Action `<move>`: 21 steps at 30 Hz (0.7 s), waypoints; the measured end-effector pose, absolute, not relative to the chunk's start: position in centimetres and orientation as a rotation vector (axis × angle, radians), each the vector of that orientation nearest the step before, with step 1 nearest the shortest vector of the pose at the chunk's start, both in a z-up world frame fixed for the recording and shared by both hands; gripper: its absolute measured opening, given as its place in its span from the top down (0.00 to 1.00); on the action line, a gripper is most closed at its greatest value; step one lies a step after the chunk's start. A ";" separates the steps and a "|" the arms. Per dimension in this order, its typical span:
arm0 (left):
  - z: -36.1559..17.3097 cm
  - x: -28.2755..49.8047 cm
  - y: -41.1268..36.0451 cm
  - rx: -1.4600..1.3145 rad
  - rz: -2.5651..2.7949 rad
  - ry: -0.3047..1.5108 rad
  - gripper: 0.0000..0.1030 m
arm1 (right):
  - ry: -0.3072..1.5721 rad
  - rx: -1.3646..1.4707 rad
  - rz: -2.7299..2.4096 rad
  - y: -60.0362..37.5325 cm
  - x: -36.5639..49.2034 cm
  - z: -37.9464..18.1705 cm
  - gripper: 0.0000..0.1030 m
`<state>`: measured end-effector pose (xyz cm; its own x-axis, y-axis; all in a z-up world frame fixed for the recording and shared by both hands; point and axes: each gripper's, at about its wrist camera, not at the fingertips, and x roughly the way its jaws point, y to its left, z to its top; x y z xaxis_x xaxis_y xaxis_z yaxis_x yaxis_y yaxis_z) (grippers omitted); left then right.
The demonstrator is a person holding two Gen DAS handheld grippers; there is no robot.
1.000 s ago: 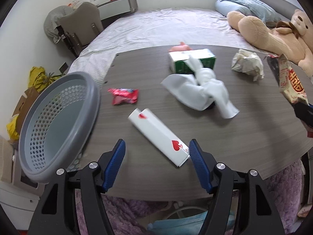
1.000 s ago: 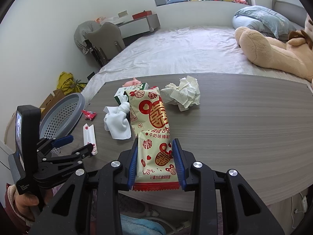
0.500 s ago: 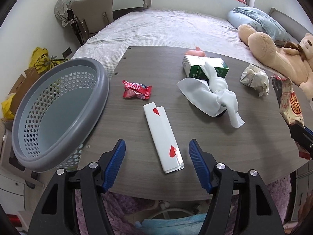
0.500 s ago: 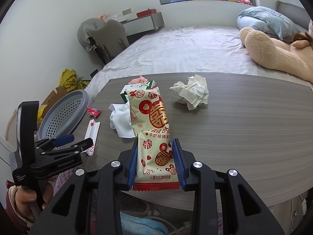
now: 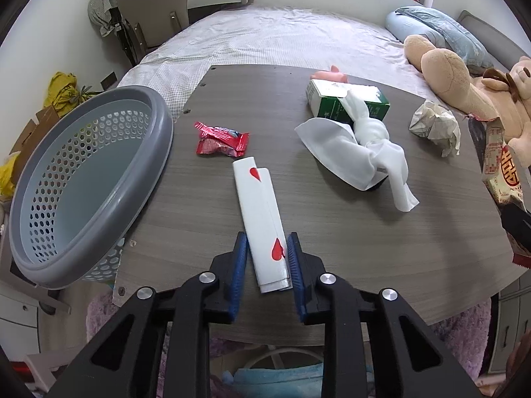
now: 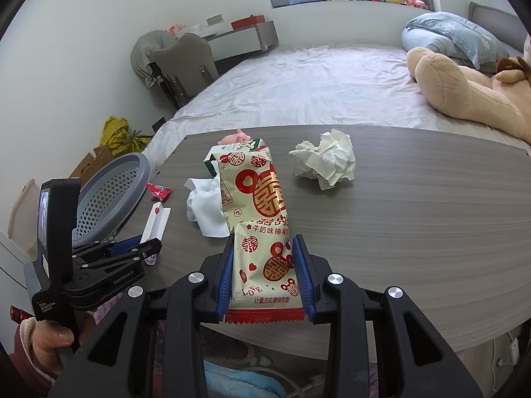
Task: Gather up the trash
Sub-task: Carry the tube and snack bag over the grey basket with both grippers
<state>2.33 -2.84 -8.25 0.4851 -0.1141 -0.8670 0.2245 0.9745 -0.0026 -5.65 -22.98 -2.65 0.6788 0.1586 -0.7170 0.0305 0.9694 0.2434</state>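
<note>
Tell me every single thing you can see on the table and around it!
table: one, grey-brown wood, in front of the bed.
basket: one, grey, at the table's left edge.
white packet: one, white with red hearts, between the left gripper's pads.
candy wrapper: one, red, near the basket.
cloth: one, white, knotted, mid-table.
carton: one, green and white, behind the cloth.
pink toy: one, behind the carton.
paper ball: one, off-white, right of the carton.
snack bag: one, cream and red, in the right gripper.
teddy bear: one, tan, on the bed.
bed: one, pale sheet.
chair: one, grey.
left gripper: just closed on the packet.
right gripper: clamping the bag.
hand: one, holding the left gripper.
</note>
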 end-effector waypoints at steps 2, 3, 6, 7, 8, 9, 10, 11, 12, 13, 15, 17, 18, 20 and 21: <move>-8.2 2.3 -2.6 0.104 -0.227 1.042 0.84 | 0.824 0.241 0.073 -22.9 -5.6 -2.7 0.68; -8.0 2.1 -2.4 0.087 -0.243 1.035 0.84 | 0.825 0.239 0.073 -22.7 -5.5 -2.6 0.68; -7.0 1.9 -1.7 0.072 -0.250 0.998 0.84 | 0.824 0.229 0.077 -22.2 -5.2 -2.5 0.68; -6.7 1.9 -1.5 0.066 -0.250 0.989 0.84 | 0.824 0.225 0.080 -21.9 -5.0 -2.4 0.68; -6.3 1.9 -1.2 0.058 -0.248 0.980 0.84 | 0.824 0.222 0.083 -21.6 -4.9 -2.3 0.68; -5.9 2.0 -0.9 0.052 -0.245 0.972 0.84 | 0.825 0.218 0.088 -21.4 -4.8 -2.3 0.68; -5.5 2.0 -0.5 0.044 -0.241 0.961 0.84 | 0.825 0.213 0.095 -21.0 -4.6 -2.2 0.68; -5.1 2.0 -0.2 0.038 -0.235 0.953 0.84 | 0.824 0.208 0.102 -20.7 -4.4 -2.1 0.68; -4.7 2.0 0.3 0.033 -0.227 0.943 0.84 | 0.823 0.206 0.109 -20.4 -4.2 -2.0 0.68; -4.3 1.9 0.7 0.027 -0.218 0.935 0.84 | 0.821 0.203 0.119 -20.0 -4.0 -1.9 0.68; -3.5 1.7 1.4 0.018 -0.202 0.918 0.84 | 0.818 0.197 0.138 -19.1 -3.4 -1.8 0.68; -2.6 1.5 2.6 0.010 -0.175 0.892 0.84 | 0.815 0.189 0.164 -18.0 -2.7 -1.5 0.68; -2.3 1.5 3.1 0.006 -0.165 0.882 0.84 | 0.813 0.181 0.179 -17.3 -2.3 -1.4 0.68; -1.5 1.5 4.3 0.001 -0.138 0.855 0.84 | 0.814 0.165 0.204 -16.0 -1.5 -1.2 0.68; -1.1 1.4 4.9 0.000 -0.123 0.844 0.84 | 0.816 0.159 0.216 -15.3 -1.0 -1.1 0.68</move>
<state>1.45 4.91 -1.12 0.6580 -0.1087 -0.7452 0.1090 0.9929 -0.0486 -1.00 -15.29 -1.15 0.6647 0.2516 -0.7035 -0.1298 0.9662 0.2229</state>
